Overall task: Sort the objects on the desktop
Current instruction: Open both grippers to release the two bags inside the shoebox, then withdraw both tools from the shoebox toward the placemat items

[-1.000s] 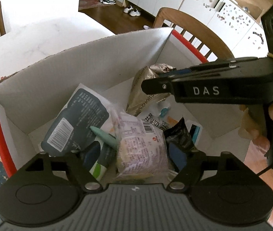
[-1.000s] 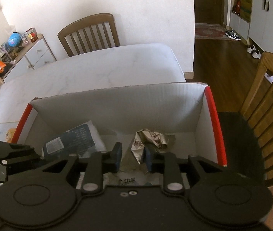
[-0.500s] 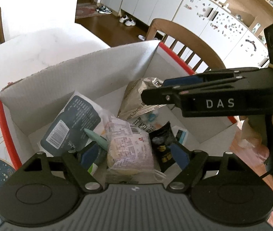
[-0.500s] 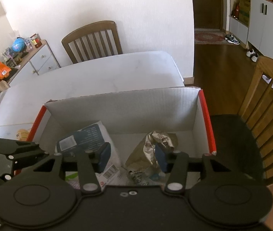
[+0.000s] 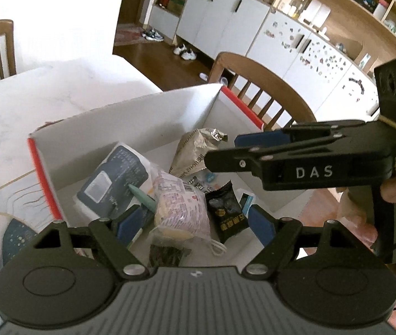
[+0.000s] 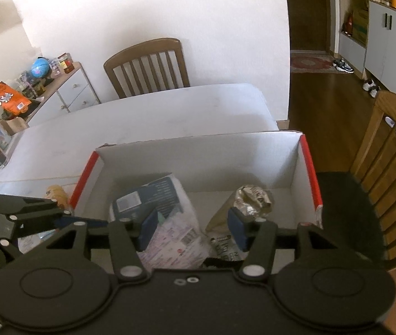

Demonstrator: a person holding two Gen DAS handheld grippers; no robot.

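Foil bag (image 6: 249, 199) now lies loose in box (image 6: 198, 159); right gripper (image 6: 193, 230), opening, lifts off empty; left gripper (image 5: 195, 223) gapes empty.

Behind the desk (image 6: 147, 120), against the white wall (image 6: 142, 8): a wooden slat-back chair (image 6: 146, 65). Left of that chair: a low white drawer cabinet (image 6: 72, 95), topped with a blue globe (image 6: 39, 66), small jars and an orange snack bag (image 6: 9, 99). Right of the desk: a second wooden chair (image 6: 387, 150) with a dark seat, standing on brown wood flooring (image 6: 326, 106). Further right of the desk: grey cupboards (image 6: 393, 42), pairs of shoes (image 6: 343, 65) at their foot, a patterned rug (image 6: 309, 62) before a dark doorway. Beyond the second chair: white sticker-dotted cabinets (image 5: 309, 55) under open wooden shelves (image 5: 351, 2).
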